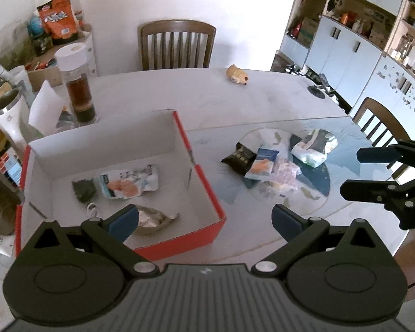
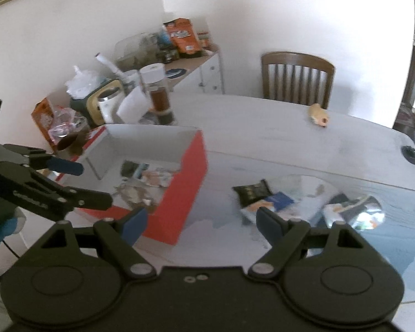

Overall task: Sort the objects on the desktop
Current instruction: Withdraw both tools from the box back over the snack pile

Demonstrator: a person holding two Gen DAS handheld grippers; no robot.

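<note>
Right wrist view motion-blurred: packets in the red box (image 2: 177,193) unreadable, box's near wall hides some. Left gripper (image 1: 204,217) pad covers part of a grey packet (image 1: 155,218). Snack pile (image 1: 271,166) print too small. Right gripper (image 1: 351,171) cut off at frame edge.

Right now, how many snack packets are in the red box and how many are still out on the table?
In the red box: 3 (dark green packet, salmon packet, silvery packet)
On the table: 4 (black packet, blue packet, pinkish packet, white-green packet)
Total: 7

Bright overexposed daylight, fisheye-bent edges, motion-blurred right view.
</note>
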